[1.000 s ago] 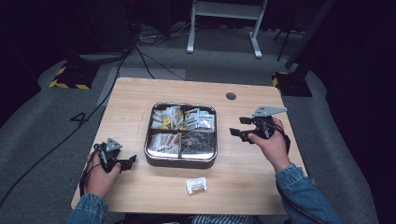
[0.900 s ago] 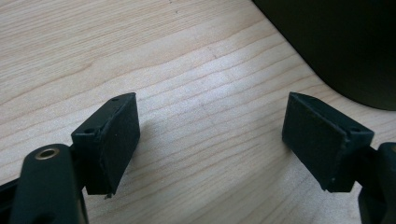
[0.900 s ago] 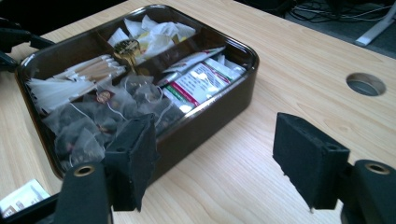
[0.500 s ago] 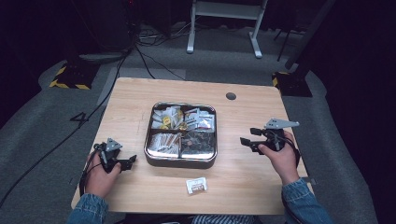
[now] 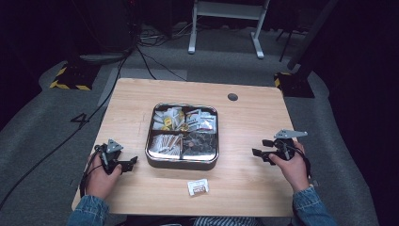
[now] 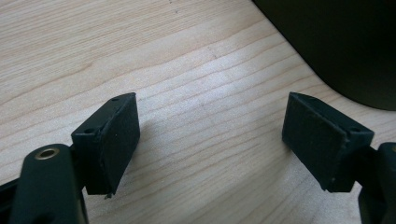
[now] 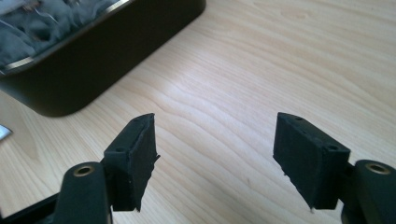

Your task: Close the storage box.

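A square metal tray (image 5: 183, 164) with four compartments of small packets sits mid-table. One loose packet (image 5: 197, 187) lies on the wood in front of it. My left gripper (image 5: 131, 164) rests on the table left of the tray, open, with bare wood between its pads (image 6: 116, 140); the tray's dark wall (image 6: 345, 46) is at upper right in the left gripper view. My right gripper (image 5: 260, 147) is low over the table right of the tray, open and empty. In the right gripper view the gripper (image 7: 215, 154) points toward the tray's corner (image 7: 107, 60).
The wooden table (image 5: 254, 117) has a dark cable hole (image 5: 232, 97) behind the tray. A sliver of the loose packet (image 7: 3, 133) shows at the left edge of the right gripper view. Cables and a white stand lie on the floor beyond the table.
My right hand has moved down and toward the table's right front, away from the tray. The left hand has stayed where it was.
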Tool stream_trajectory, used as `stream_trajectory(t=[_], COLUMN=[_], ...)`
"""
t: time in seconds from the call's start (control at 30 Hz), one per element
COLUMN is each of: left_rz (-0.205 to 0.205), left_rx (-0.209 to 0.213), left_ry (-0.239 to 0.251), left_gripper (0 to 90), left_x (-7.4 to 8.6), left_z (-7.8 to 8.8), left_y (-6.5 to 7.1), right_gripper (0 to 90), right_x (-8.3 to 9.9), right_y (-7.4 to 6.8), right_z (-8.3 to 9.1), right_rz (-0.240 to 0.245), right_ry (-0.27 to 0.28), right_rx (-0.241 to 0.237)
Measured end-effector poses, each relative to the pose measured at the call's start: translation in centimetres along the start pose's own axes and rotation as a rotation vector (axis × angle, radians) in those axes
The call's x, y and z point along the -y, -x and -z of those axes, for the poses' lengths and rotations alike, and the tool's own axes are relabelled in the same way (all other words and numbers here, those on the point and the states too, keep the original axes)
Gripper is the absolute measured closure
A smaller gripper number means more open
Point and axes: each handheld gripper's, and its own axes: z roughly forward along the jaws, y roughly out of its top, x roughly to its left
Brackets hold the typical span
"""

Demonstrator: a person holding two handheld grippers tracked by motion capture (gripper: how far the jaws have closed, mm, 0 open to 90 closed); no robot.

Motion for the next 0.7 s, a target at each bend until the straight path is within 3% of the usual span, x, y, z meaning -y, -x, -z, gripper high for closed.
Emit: stream_trajectory(t=[0.2, 0.7], left_rz=[0.0, 0.0], left_rx=[0.0, 0.0], left_ry=[0.0, 0.0], left_gripper=[19.7, 19.6], left_x=[0.0, 0.0], left_z=[0.0, 0.0], left_y=[0.0, 0.0], right_gripper=[27.7, 18.9], right_x=[2.1, 3.6], right_y=[0.2, 0.2], right_z=[-1.2, -2.9], right_rz=[0.018, 0.038], right_ry=[-0.042, -0.034], right_rx=[0.019, 0.053])
